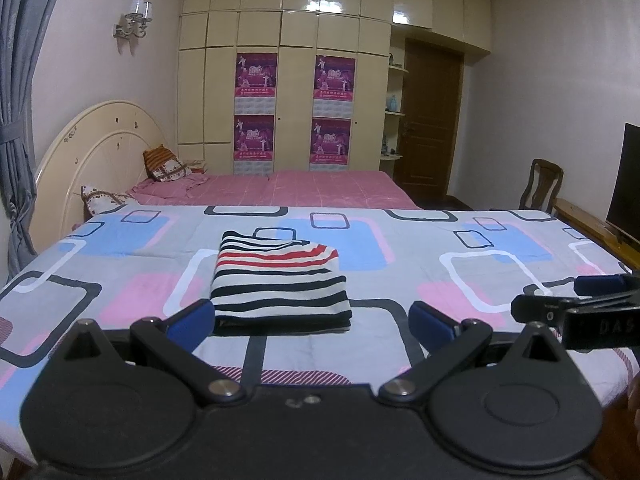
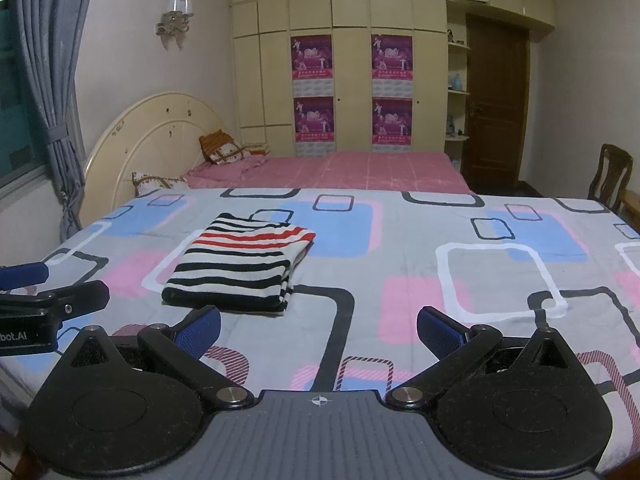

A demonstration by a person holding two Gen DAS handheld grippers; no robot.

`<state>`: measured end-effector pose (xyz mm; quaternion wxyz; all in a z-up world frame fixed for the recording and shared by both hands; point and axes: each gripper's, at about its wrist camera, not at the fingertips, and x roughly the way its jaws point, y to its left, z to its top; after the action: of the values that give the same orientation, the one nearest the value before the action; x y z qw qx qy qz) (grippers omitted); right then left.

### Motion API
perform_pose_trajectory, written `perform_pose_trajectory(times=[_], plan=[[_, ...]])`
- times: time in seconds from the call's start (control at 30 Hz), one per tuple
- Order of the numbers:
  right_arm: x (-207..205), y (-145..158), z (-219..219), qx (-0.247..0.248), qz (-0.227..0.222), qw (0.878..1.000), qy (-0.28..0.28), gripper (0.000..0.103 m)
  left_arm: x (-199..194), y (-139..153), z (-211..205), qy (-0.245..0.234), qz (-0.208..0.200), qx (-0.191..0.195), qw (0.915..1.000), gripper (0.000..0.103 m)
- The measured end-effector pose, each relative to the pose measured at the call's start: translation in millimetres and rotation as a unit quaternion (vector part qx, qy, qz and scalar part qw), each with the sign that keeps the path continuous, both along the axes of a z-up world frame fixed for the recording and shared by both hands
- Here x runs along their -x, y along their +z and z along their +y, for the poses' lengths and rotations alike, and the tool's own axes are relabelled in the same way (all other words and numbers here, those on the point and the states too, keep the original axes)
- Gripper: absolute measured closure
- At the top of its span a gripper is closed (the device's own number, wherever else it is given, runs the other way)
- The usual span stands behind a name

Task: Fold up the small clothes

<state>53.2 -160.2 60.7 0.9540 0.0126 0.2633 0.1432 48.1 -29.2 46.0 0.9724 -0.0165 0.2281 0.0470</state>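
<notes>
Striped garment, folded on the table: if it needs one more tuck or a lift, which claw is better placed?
Left, probably. The striped garment lies directly ahead of the open left claw, near edge close to its fingers. The open right claw faces bare tablecloth, garment off toward its left.

A bedroom with pale pinkish walls (image 1: 540, 60), and across the back runs a cream wardrobe (image 1: 280, 32) reaching the ceiling, four purple posters (image 1: 256, 76) on its doors, glare on the glossy top panels. Left, a grey curtain (image 2: 52, 80) is tied back by a window (image 2: 16, 100), a wall lamp (image 1: 134, 20) hangs unlit above a rounded headboard (image 1: 100, 152), and a pink bed (image 1: 304, 188) carries two pillows (image 1: 164, 164). Right, a dark door (image 1: 432, 120), a wooden chair (image 1: 542, 184) and a black screen (image 1: 624, 184).
</notes>
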Motion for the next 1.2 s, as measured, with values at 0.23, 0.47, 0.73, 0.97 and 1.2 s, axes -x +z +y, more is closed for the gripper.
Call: perform_pose_trajectory(times=[0.23, 0.47, 0.73, 0.97, 1.2], plan=[[0.5, 0.2, 1.5, 0.001, 0.0, 1.0, -0.001, 0.0, 0.5, -0.5, -0.1, 0.0, 0.0, -0.001, 1.0, 0.0], [0.4, -0.3, 2.5, 0.001, -0.001, 1.0, 0.0, 0.0, 0.8, -0.6, 1.2, 0.0, 0.0, -0.002, 1.0, 0.0], [1.9, 1.3, 5.1, 0.001, -0.001, 1.0, 0.002, 0.0, 0.3, -0.4, 1.5, 0.0, 0.0, -0.002, 1.0, 0.0], [2.0, 1.6, 7.0, 0.002, -0.001, 1.0, 0.003, 0.0, 0.4, 0.0, 2.5, 0.0, -0.001, -0.002, 1.0, 0.0], [0.1, 1.7, 9.2, 0.005, -0.002, 1.0, 0.006, 0.0, -0.3, 0.4, 5.5, 0.001, -0.003, -0.003, 1.0, 0.0]])
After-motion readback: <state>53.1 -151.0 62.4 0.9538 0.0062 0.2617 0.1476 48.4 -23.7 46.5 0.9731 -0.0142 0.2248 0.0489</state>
